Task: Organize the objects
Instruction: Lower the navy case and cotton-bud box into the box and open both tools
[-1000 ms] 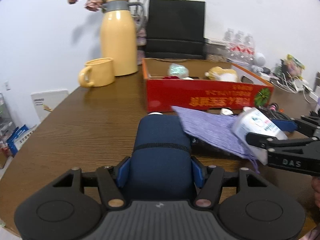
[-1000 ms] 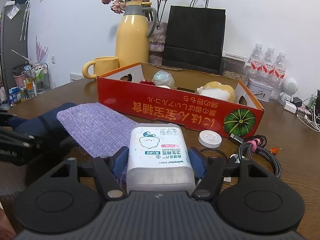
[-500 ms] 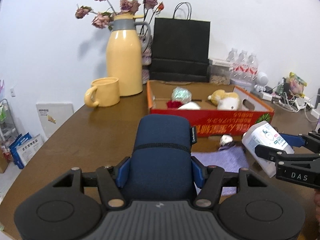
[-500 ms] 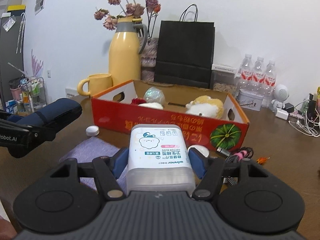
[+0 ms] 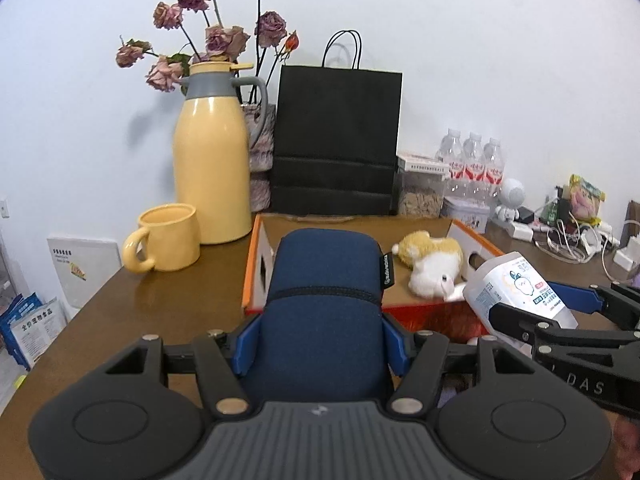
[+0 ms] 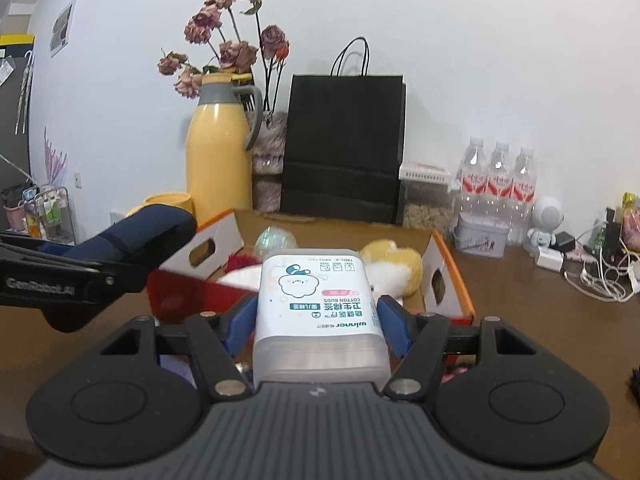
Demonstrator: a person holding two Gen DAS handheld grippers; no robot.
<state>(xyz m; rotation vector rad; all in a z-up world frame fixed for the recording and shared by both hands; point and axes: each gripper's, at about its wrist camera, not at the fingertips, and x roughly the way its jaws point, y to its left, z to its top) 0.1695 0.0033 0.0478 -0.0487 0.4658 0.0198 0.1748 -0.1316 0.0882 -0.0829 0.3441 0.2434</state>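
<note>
Left claw (image 5: 320,344) clamping blue pouch (image 5: 324,316), above box (image 5: 472,240)

You're in a home or office corner: wooden table (image 5: 132,300), yellow thermos (image 5: 212,160) at 11 o'clock, water bottles (image 5: 474,164) and chargers (image 5: 560,236) at 2.

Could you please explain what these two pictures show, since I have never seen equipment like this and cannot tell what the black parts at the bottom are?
The black parts are two hand-held grippers; a person carries one in each hand, and each has a camera looking along its fingers. In the left wrist view, the left gripper is clamped on a navy pouch. In the right wrist view, the right gripper grips a cotton bud box. Both are raised near a red cardboard box on a wooden table; inside lies a plush toy. Behind stand a yellow jug, a yellow mug and a black paper bag.
</note>
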